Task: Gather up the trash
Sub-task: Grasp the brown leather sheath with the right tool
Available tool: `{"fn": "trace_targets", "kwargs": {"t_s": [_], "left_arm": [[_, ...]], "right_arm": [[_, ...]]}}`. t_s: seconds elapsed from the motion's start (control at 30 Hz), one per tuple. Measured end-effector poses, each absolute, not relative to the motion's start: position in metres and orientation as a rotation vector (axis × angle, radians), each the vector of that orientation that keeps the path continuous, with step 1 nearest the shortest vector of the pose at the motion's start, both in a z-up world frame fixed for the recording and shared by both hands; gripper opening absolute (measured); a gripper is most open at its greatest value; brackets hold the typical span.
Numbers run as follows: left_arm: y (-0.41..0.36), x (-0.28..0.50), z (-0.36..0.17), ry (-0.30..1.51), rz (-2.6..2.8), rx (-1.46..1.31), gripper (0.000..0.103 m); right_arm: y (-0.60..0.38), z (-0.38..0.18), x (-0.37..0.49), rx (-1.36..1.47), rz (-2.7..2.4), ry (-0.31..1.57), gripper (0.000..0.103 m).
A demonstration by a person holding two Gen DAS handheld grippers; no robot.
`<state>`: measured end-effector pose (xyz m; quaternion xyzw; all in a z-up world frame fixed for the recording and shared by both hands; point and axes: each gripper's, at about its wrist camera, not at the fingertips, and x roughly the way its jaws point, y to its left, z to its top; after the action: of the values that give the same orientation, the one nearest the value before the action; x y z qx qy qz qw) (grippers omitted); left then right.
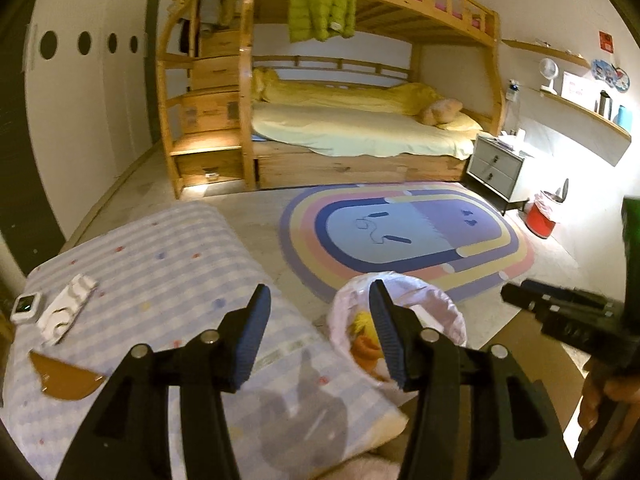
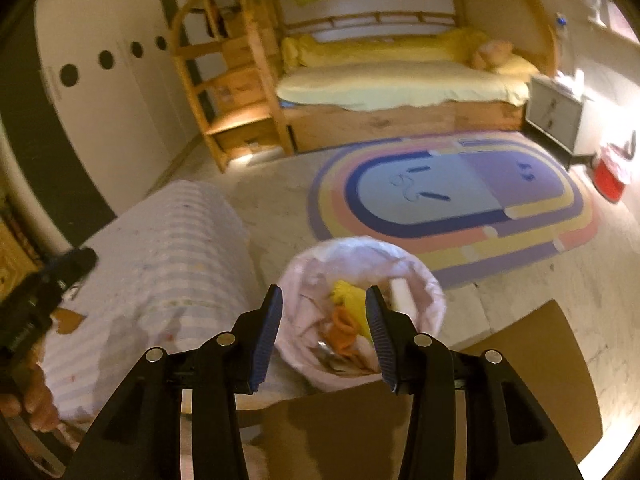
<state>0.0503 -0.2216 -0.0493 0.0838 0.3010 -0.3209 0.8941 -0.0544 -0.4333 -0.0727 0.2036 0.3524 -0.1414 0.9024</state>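
While parted and empty, both tongs [image 1: 316, 338] [image 2: 324, 334] above the lined bin [image 2: 420, 280] of trash [image 2: 346, 320].

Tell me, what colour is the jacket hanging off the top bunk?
The jacket is lime green, a puffy quilted one; the left wrist view shows it best.

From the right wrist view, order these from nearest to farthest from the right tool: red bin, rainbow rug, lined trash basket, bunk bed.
1. Lined trash basket, just beyond the right tool.
2. Rainbow rug, mid-floor.
3. Red bin, far right.
4. Bunk bed, against the back wall.
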Motion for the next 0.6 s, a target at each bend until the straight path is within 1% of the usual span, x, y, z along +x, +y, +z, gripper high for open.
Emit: {"fn": "trace_targets", "kwargs": {"t_s": [0.13, 0.33, 0.6], "left_arm": [[-0.181, 0.041, -0.047, 0.616, -0.619, 0.166, 0.050], [-0.113, 0.038, -0.046, 0.606, -0.505, 0.132, 0.050], [-0.013, 0.056, -0.052, 0.610, -0.285, 0.084, 0.050]], "right_arm": [[-0.398, -0.058, -0.043, 0.367, -0.210, 0.722, 0.045], [-0.325, -0.048, -0.003, 0.248, -0.030, 0.742, 0.044], [-0.235, -0.037, 0.048, 0.146, 0.183, 0.736, 0.044]]}}
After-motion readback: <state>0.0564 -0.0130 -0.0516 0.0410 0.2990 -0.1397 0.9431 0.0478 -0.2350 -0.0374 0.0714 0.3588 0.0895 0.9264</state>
